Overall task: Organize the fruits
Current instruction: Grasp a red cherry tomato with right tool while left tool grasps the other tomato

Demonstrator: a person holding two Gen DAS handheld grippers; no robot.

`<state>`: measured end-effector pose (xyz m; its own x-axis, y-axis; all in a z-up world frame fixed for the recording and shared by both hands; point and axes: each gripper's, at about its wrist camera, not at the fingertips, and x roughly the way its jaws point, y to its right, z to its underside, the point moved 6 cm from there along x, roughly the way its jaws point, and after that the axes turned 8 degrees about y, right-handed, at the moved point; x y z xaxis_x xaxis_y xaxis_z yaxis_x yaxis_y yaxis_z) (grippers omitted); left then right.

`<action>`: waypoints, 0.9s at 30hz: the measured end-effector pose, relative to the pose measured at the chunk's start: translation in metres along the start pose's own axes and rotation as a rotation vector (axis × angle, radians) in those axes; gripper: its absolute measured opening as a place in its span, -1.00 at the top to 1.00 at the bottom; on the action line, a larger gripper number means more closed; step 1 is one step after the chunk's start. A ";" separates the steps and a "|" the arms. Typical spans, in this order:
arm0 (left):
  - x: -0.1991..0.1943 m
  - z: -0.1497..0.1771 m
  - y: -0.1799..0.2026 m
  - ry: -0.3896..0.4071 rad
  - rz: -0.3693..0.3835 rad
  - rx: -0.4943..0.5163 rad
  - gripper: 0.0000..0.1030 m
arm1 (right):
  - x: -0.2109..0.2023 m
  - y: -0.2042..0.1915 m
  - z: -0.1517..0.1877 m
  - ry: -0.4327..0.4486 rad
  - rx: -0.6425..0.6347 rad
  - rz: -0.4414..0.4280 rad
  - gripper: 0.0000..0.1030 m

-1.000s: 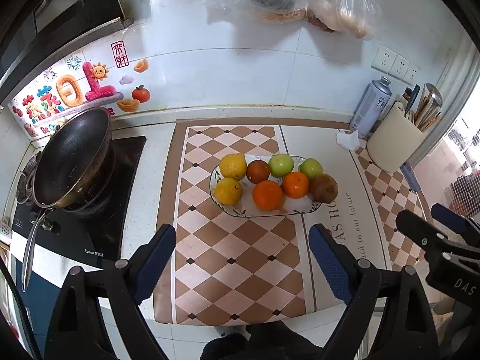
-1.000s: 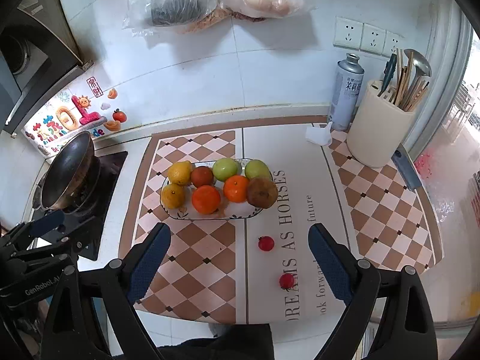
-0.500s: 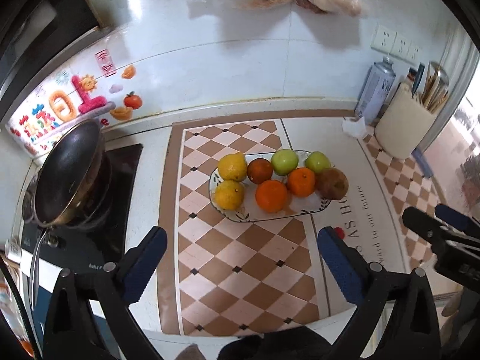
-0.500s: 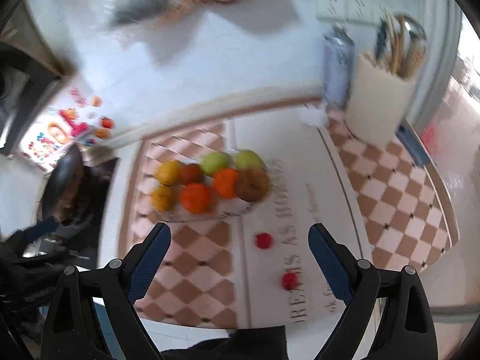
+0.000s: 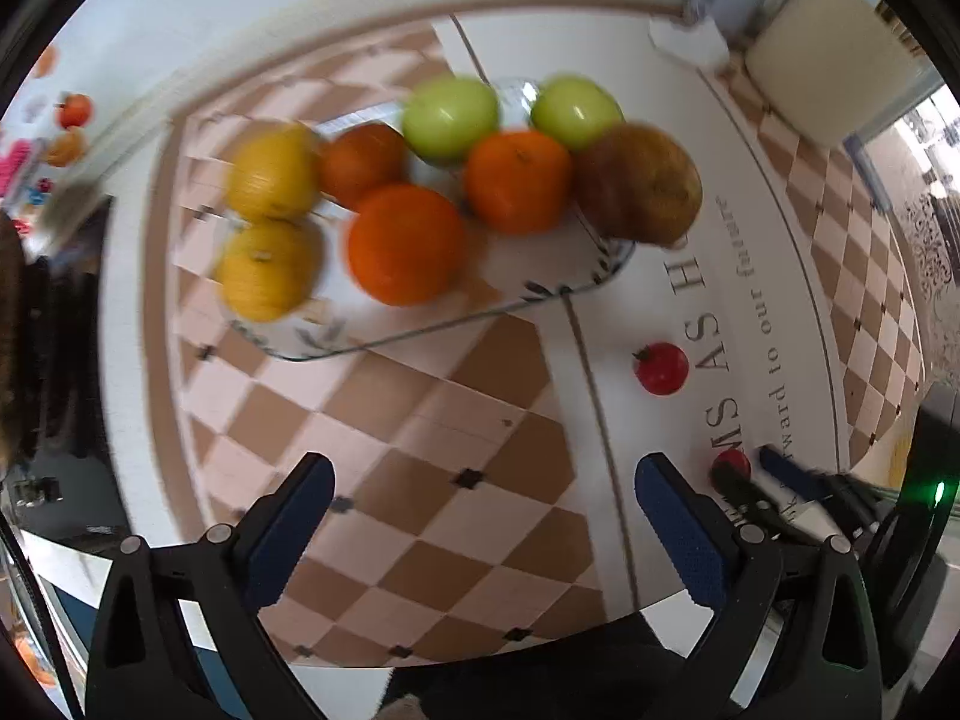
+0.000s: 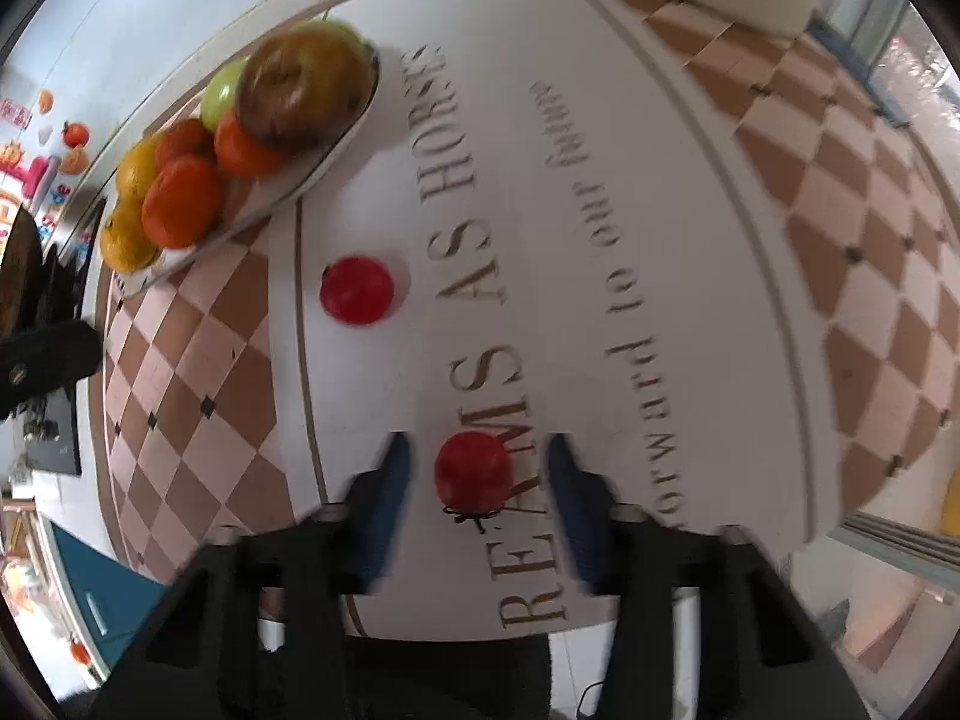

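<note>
An oval fruit plate [image 5: 420,333] [image 6: 336,144] holds lemons, oranges, green apples and a brown fruit. Two small red tomatoes lie loose on the mat. The far tomato [image 5: 660,367] [image 6: 357,290] sits right of the plate's front. The near tomato [image 6: 474,471] [image 5: 732,463] lies between the fingers of my right gripper [image 6: 477,474], which is open around it with gaps on both sides. My left gripper [image 5: 480,498] is open and empty over the checkered mat, in front of the plate. The right gripper also shows in the left wrist view [image 5: 774,474].
A black stove and pan edge [image 5: 36,312] lie at the left. A cream utensil holder [image 5: 834,78] stands at the back right by the wall. The mat's front edge and counter edge run just below both grippers.
Both grippers have dropped low and forward toward the counter. My right gripper has narrowed and come down around the near tomato. The left has closed in on the plate.
</note>
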<state>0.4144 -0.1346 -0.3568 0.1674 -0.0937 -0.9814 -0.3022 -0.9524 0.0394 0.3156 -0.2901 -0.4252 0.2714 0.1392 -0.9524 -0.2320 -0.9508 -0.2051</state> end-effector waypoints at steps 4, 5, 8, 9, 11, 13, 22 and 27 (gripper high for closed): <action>0.022 -0.006 0.023 -0.056 0.051 0.013 -1.00 | 0.000 0.005 0.004 0.008 0.001 -0.016 0.40; 0.027 -0.008 0.029 -0.066 0.069 0.011 -1.00 | -0.003 0.010 0.004 0.015 0.016 -0.018 0.40; 0.045 -0.012 0.051 -0.097 0.108 0.030 -0.97 | -0.010 0.025 0.001 0.032 0.050 -0.013 0.40; 0.049 -0.013 0.058 -0.098 0.110 0.039 -0.93 | -0.012 0.029 0.001 0.034 0.059 -0.011 0.40; 0.057 -0.015 0.072 -0.094 0.116 0.059 -0.69 | -0.015 0.038 -0.001 0.038 0.068 0.000 0.40; 0.063 -0.016 0.081 -0.089 0.115 0.075 -0.48 | -0.017 0.045 -0.001 0.033 0.078 0.007 0.40; 0.075 -0.016 0.108 -0.044 0.134 0.129 0.44 | -0.019 0.061 -0.006 0.027 0.110 0.017 0.39; 0.066 -0.016 0.106 -0.002 0.131 0.126 0.44 | -0.022 0.053 -0.009 0.031 0.096 0.005 0.39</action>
<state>0.4081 -0.2461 -0.4143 0.1167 -0.2139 -0.9699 -0.4364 -0.8883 0.1434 0.3055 -0.3457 -0.4132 0.2981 0.1251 -0.9463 -0.3217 -0.9202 -0.2230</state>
